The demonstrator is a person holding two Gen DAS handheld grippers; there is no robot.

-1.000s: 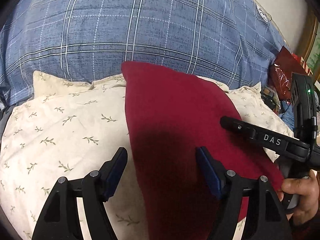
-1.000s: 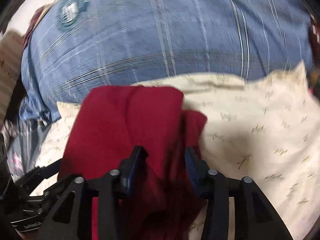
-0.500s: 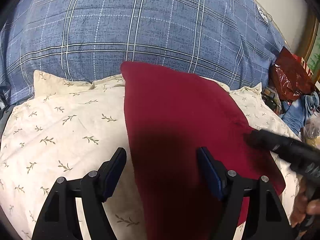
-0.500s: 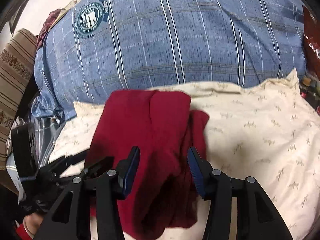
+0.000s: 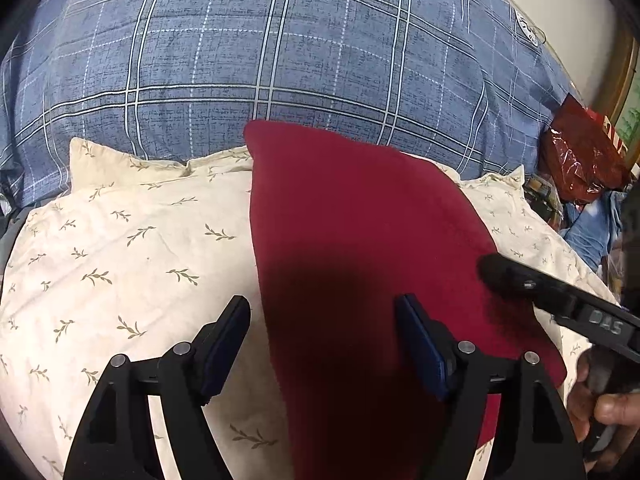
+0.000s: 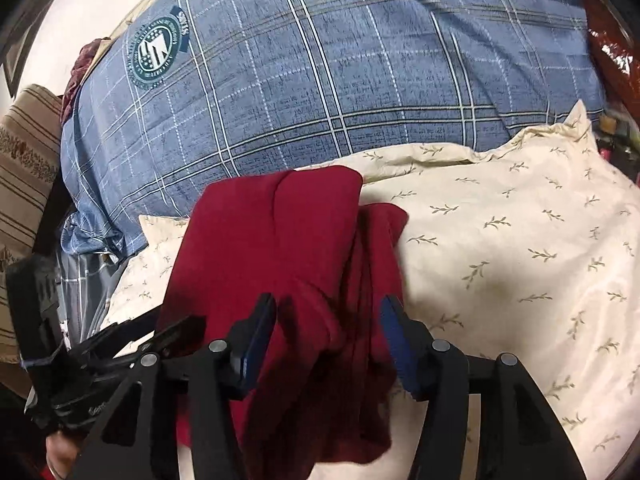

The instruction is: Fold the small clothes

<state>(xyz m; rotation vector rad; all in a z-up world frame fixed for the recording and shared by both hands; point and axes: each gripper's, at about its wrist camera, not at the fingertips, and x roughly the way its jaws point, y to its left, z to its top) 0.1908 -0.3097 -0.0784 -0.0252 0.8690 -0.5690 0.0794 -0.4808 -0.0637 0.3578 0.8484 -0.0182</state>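
Observation:
A dark red garment lies folded lengthwise on a cream leaf-print pillow. In the right wrist view the garment shows a folded upper layer over a bunched lower layer. My left gripper is open and empty, hovering above the garment's near left part. My right gripper is open above the garment's near end, holding nothing. The right gripper also shows in the left wrist view at the garment's right edge. The left gripper shows in the right wrist view at lower left.
A large blue plaid pillow stands behind the cream pillow, with a round crest on it. A red shiny bag and blue fabric lie at the right. A brown striped cushion sits at the far left.
The right gripper has opened and let go of the red garment, then drawn back a little. The left gripper has stayed open and nearly still.

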